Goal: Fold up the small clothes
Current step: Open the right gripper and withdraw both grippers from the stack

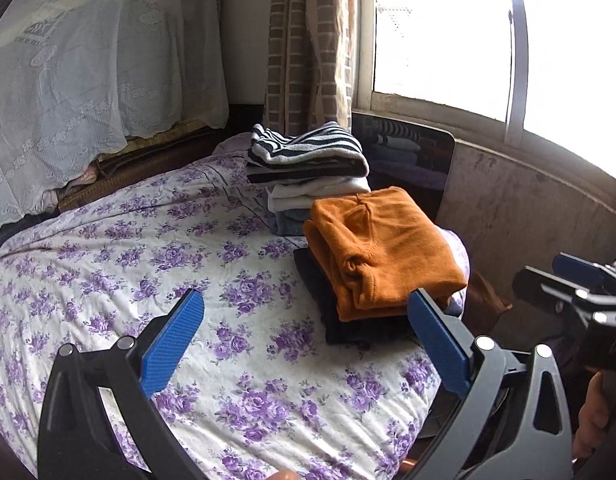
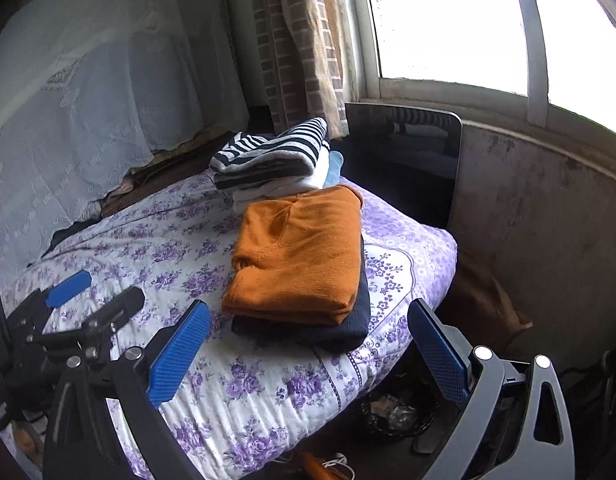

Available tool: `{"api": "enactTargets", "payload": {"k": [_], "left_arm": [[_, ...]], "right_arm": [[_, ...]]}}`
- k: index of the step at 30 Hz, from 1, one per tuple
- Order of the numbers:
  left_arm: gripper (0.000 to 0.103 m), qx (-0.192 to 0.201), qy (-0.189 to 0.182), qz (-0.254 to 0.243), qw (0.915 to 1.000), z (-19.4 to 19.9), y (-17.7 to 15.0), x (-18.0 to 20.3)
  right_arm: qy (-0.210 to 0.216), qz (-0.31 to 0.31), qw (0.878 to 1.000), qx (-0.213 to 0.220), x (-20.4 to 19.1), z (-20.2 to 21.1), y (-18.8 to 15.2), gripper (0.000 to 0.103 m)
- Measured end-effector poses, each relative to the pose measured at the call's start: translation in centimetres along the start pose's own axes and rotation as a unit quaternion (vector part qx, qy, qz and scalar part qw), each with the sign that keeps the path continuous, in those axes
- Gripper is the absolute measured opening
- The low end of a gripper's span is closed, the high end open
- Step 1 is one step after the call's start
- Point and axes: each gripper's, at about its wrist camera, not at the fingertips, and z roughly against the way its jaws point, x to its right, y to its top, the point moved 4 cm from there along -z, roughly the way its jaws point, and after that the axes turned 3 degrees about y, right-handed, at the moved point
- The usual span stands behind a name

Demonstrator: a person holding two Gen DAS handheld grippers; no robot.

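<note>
A folded orange garment [image 1: 384, 248] [image 2: 300, 256] lies on a folded dark navy one [image 1: 340, 320] [image 2: 328, 332] near the right edge of a purple-flowered bed [image 1: 148, 240] [image 2: 168, 240]. Behind it stands a stack of folded clothes with a black-and-white striped piece [image 1: 308, 148] [image 2: 268, 148] on top. My left gripper [image 1: 306, 296] [image 2: 104, 286] is open over the bed, just short of the orange pile and to its left, with nothing between its blue pads. My right gripper [image 2: 310, 305] [image 1: 548, 276] is open too, wide, hovering in front of the pile without touching it.
A dark glossy panel [image 1: 408, 152] [image 2: 404, 140] leans against the wall under the window, behind the stacks. A lace cover [image 1: 68, 80] hangs at the left, a checked curtain [image 1: 304, 40] at the back. A dark basket [image 2: 396, 412] sits on the floor beside the bed.
</note>
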Motion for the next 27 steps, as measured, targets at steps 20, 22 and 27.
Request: {"api": "enactTargets", "payload": {"k": [20, 22, 27], "left_arm": [[0.099, -0.013, -0.025, -0.005, 0.9996, -0.49, -0.46, 0.82], [0.099, -0.017, -0.021, -0.003, 0.9996, -0.5, -0.53, 0.9], [0.099, -0.022, -0.022, -0.002, 0.9995, -0.69, -0.67, 0.98]], "right_arm": [[0.006, 0.002, 1.0, -0.003, -0.19, -0.37, -0.29, 0.099], [0.007, 0.0, 1.0, -0.003, -0.13, -0.45, -0.24, 0.099], [0.008, 0.0, 1.0, -0.003, -0.12, -0.52, -0.16, 0.099]]}}
